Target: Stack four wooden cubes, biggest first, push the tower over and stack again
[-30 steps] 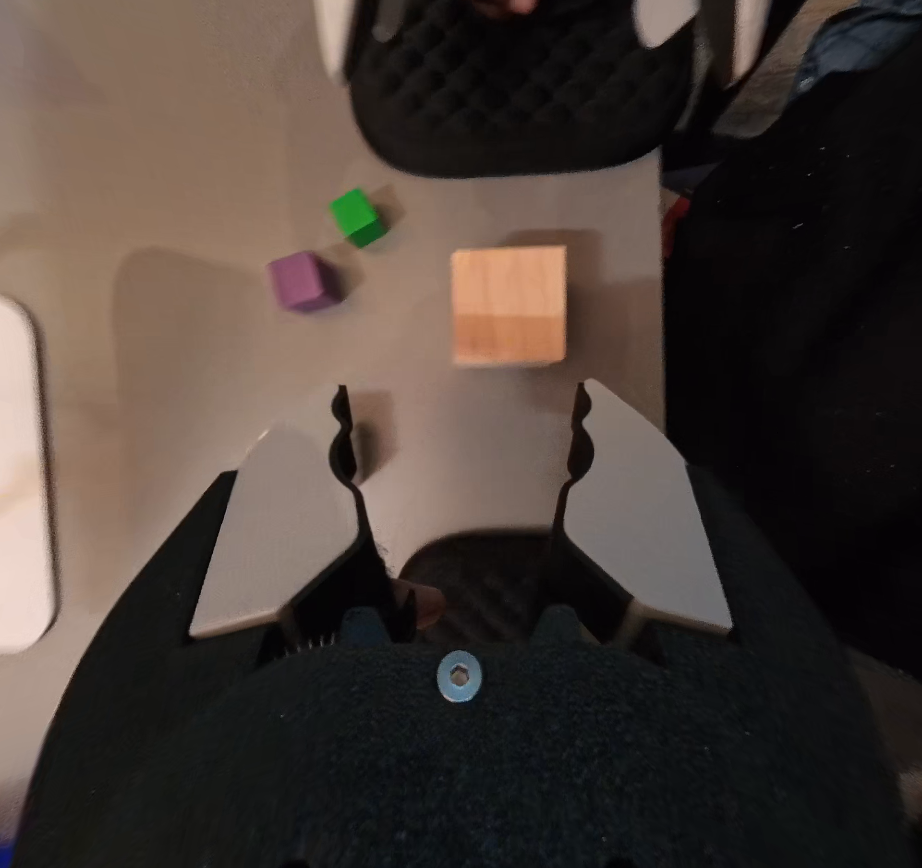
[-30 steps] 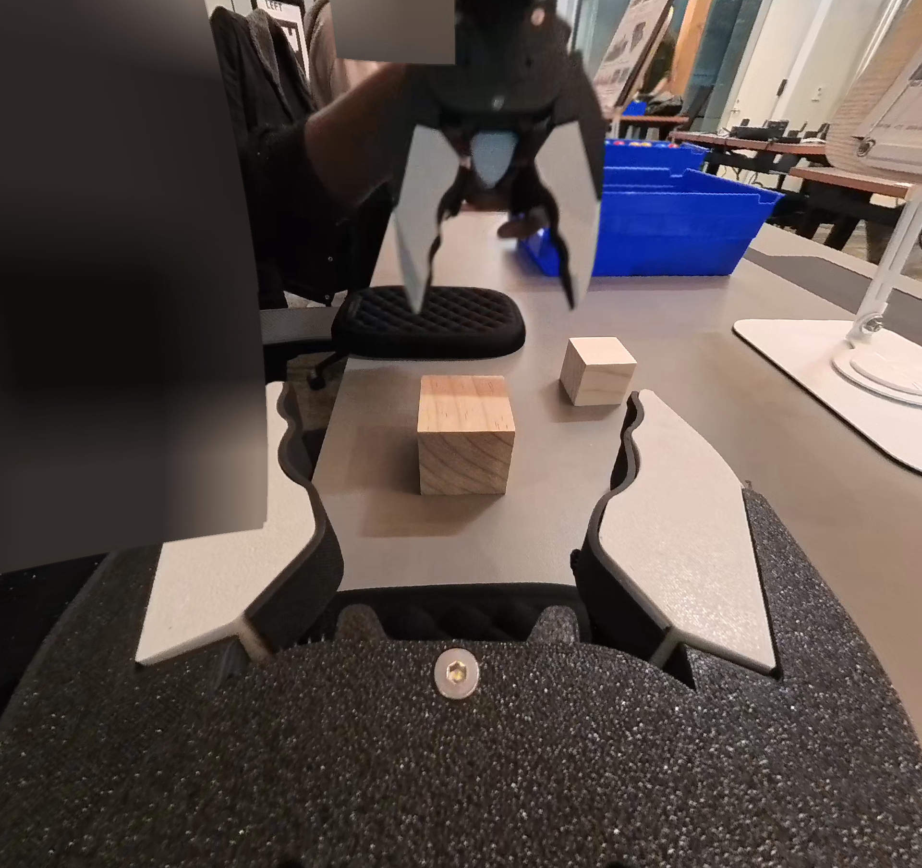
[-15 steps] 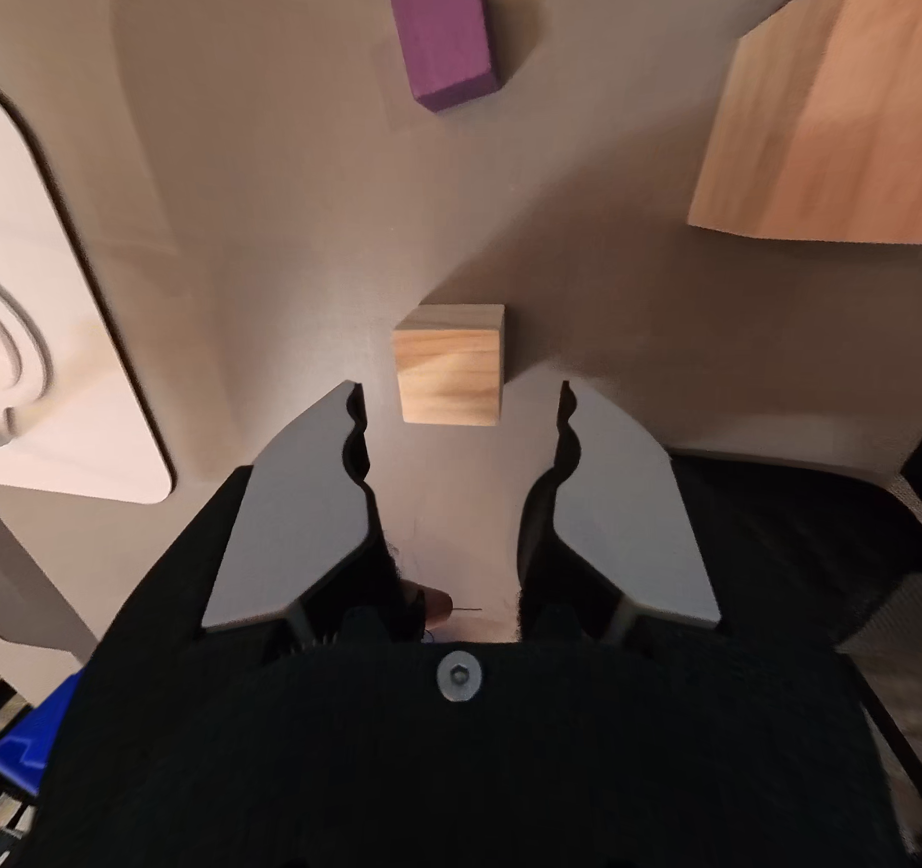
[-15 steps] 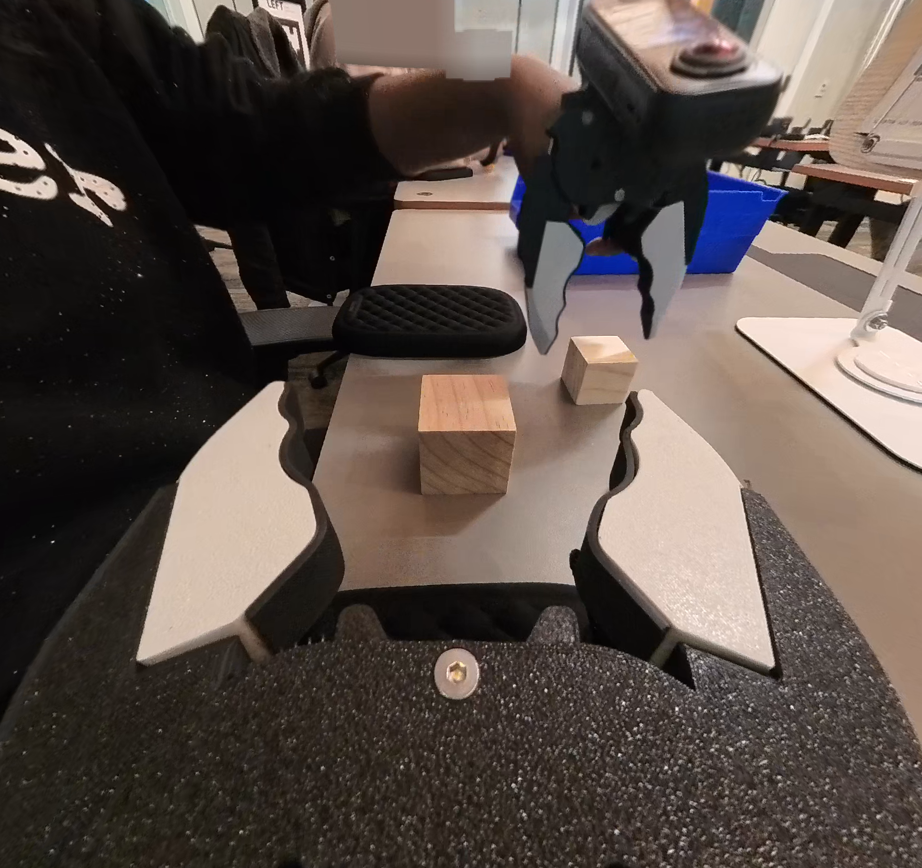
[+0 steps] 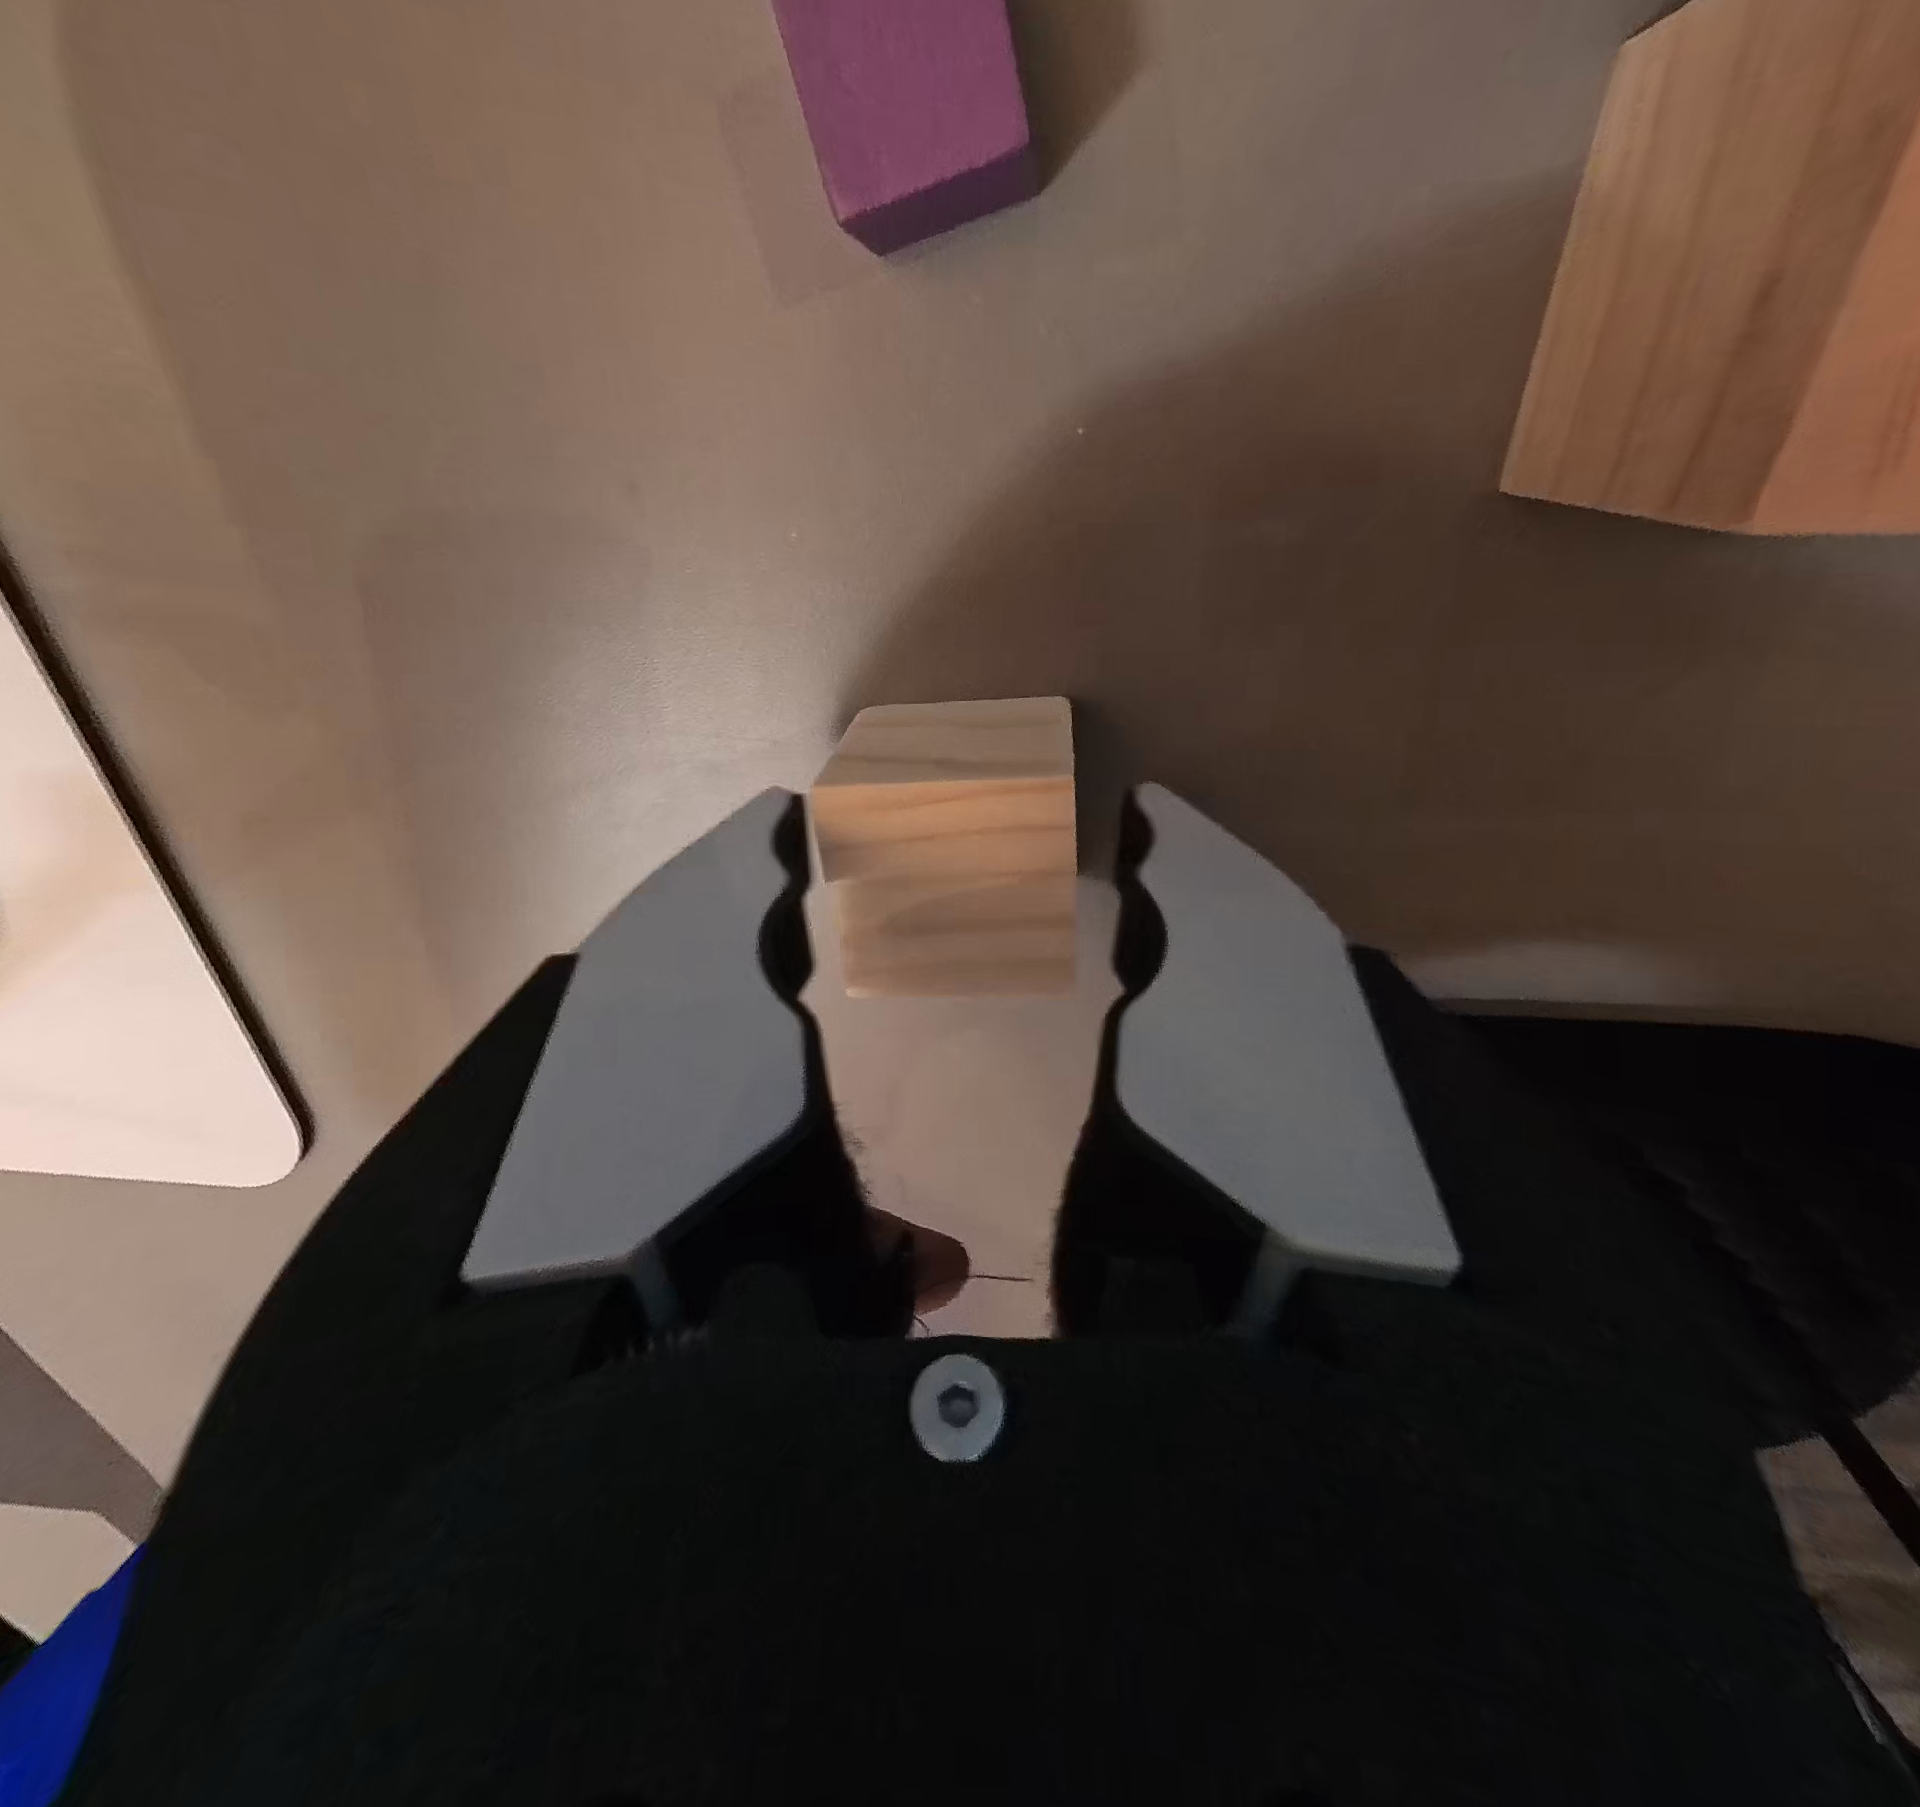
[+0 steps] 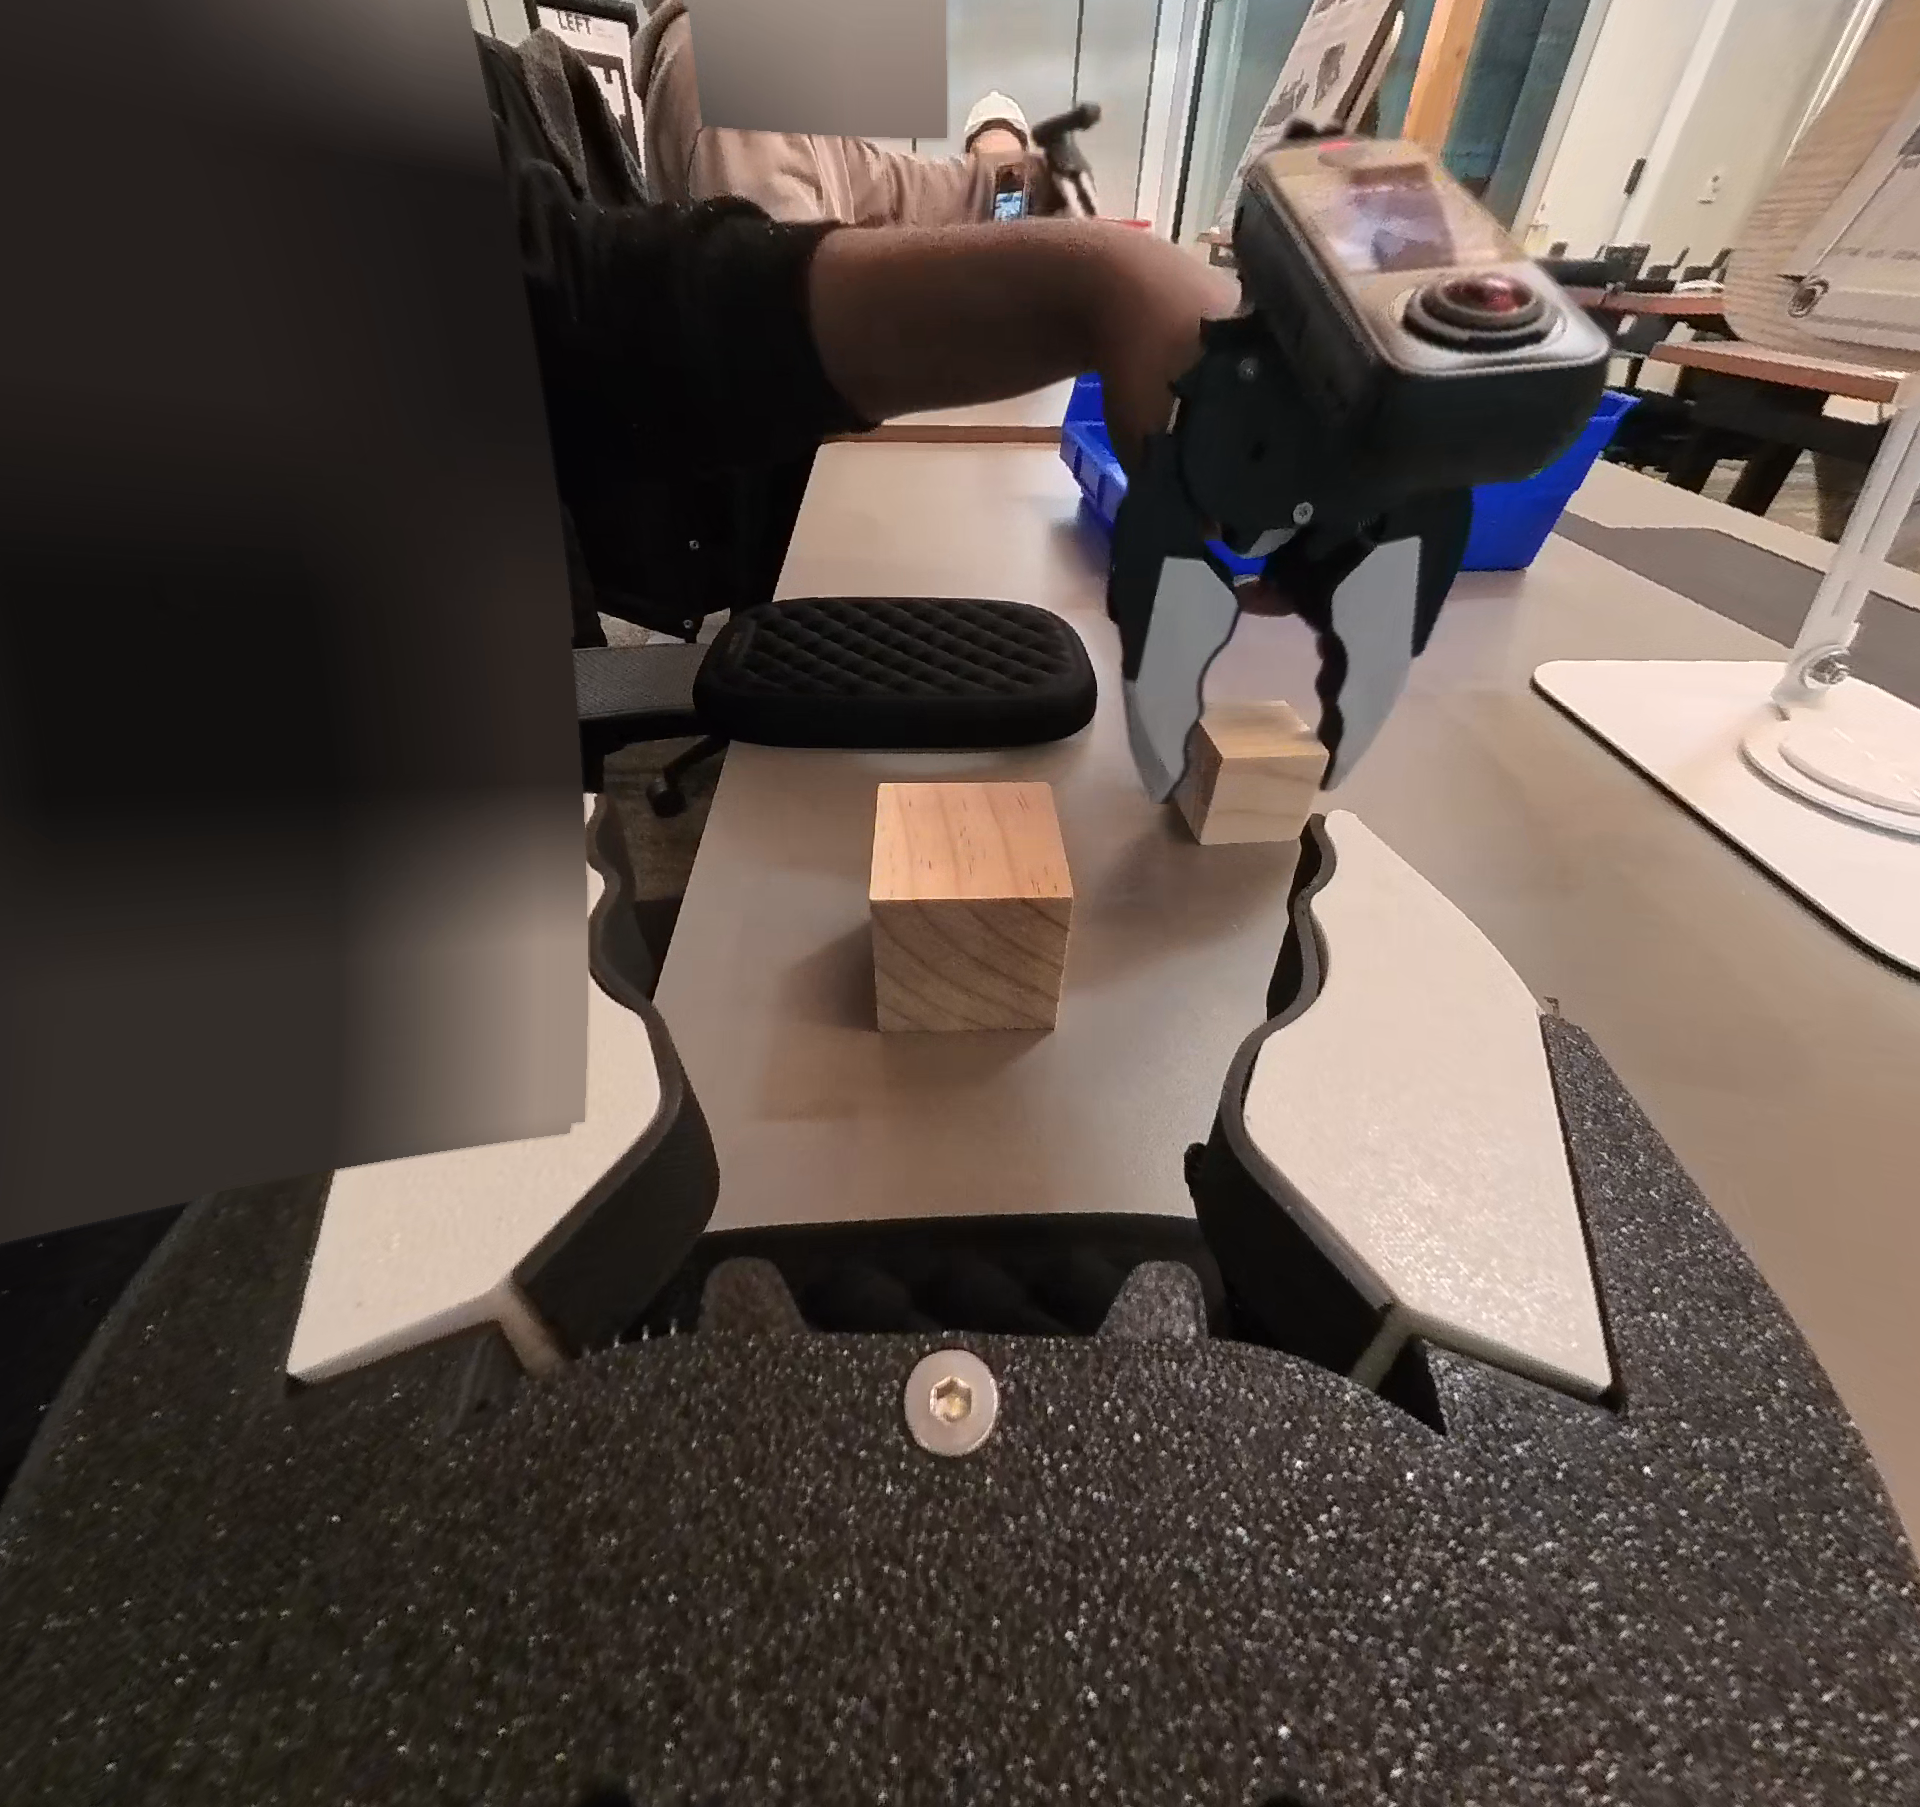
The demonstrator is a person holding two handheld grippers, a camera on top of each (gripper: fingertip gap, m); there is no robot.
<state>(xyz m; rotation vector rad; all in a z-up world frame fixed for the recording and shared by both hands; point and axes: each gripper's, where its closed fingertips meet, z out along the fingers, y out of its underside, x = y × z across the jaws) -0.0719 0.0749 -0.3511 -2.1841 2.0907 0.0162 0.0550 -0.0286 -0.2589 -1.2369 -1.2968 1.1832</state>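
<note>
In the left wrist view, the left gripper point(image 5: 961, 827) straddles a small wooden cube point(image 5: 951, 848) at frame centre, fingers narrowed with a gap on the right side. A purple cube point(image 5: 899, 64) sits at the top, a large wooden block point(image 5: 1745, 282) at upper right. The right gripper point(image 6: 945, 884) gapes wide before that block point(image 6: 971, 916); black armrest pad point(image 6: 894, 671) behind.

You are looking at a small cube point(image 5: 951, 848) showing pale tan wood with faint straight grain, a large cube point(image 6: 970, 916) showing warmer honey wood with darker slanted grain lines, and a purple block point(image 5: 902, 64) wearing one flat violet. The table point(image 6: 1455, 822) is lying plain grey, and the armrest pad point(image 6: 894, 671) is showing black with a quilted diamond pattern. The bin point(image 6: 1507, 500) is glowing bright blue, and the base plate point(image 6: 1714, 781) is sitting white.
</note>
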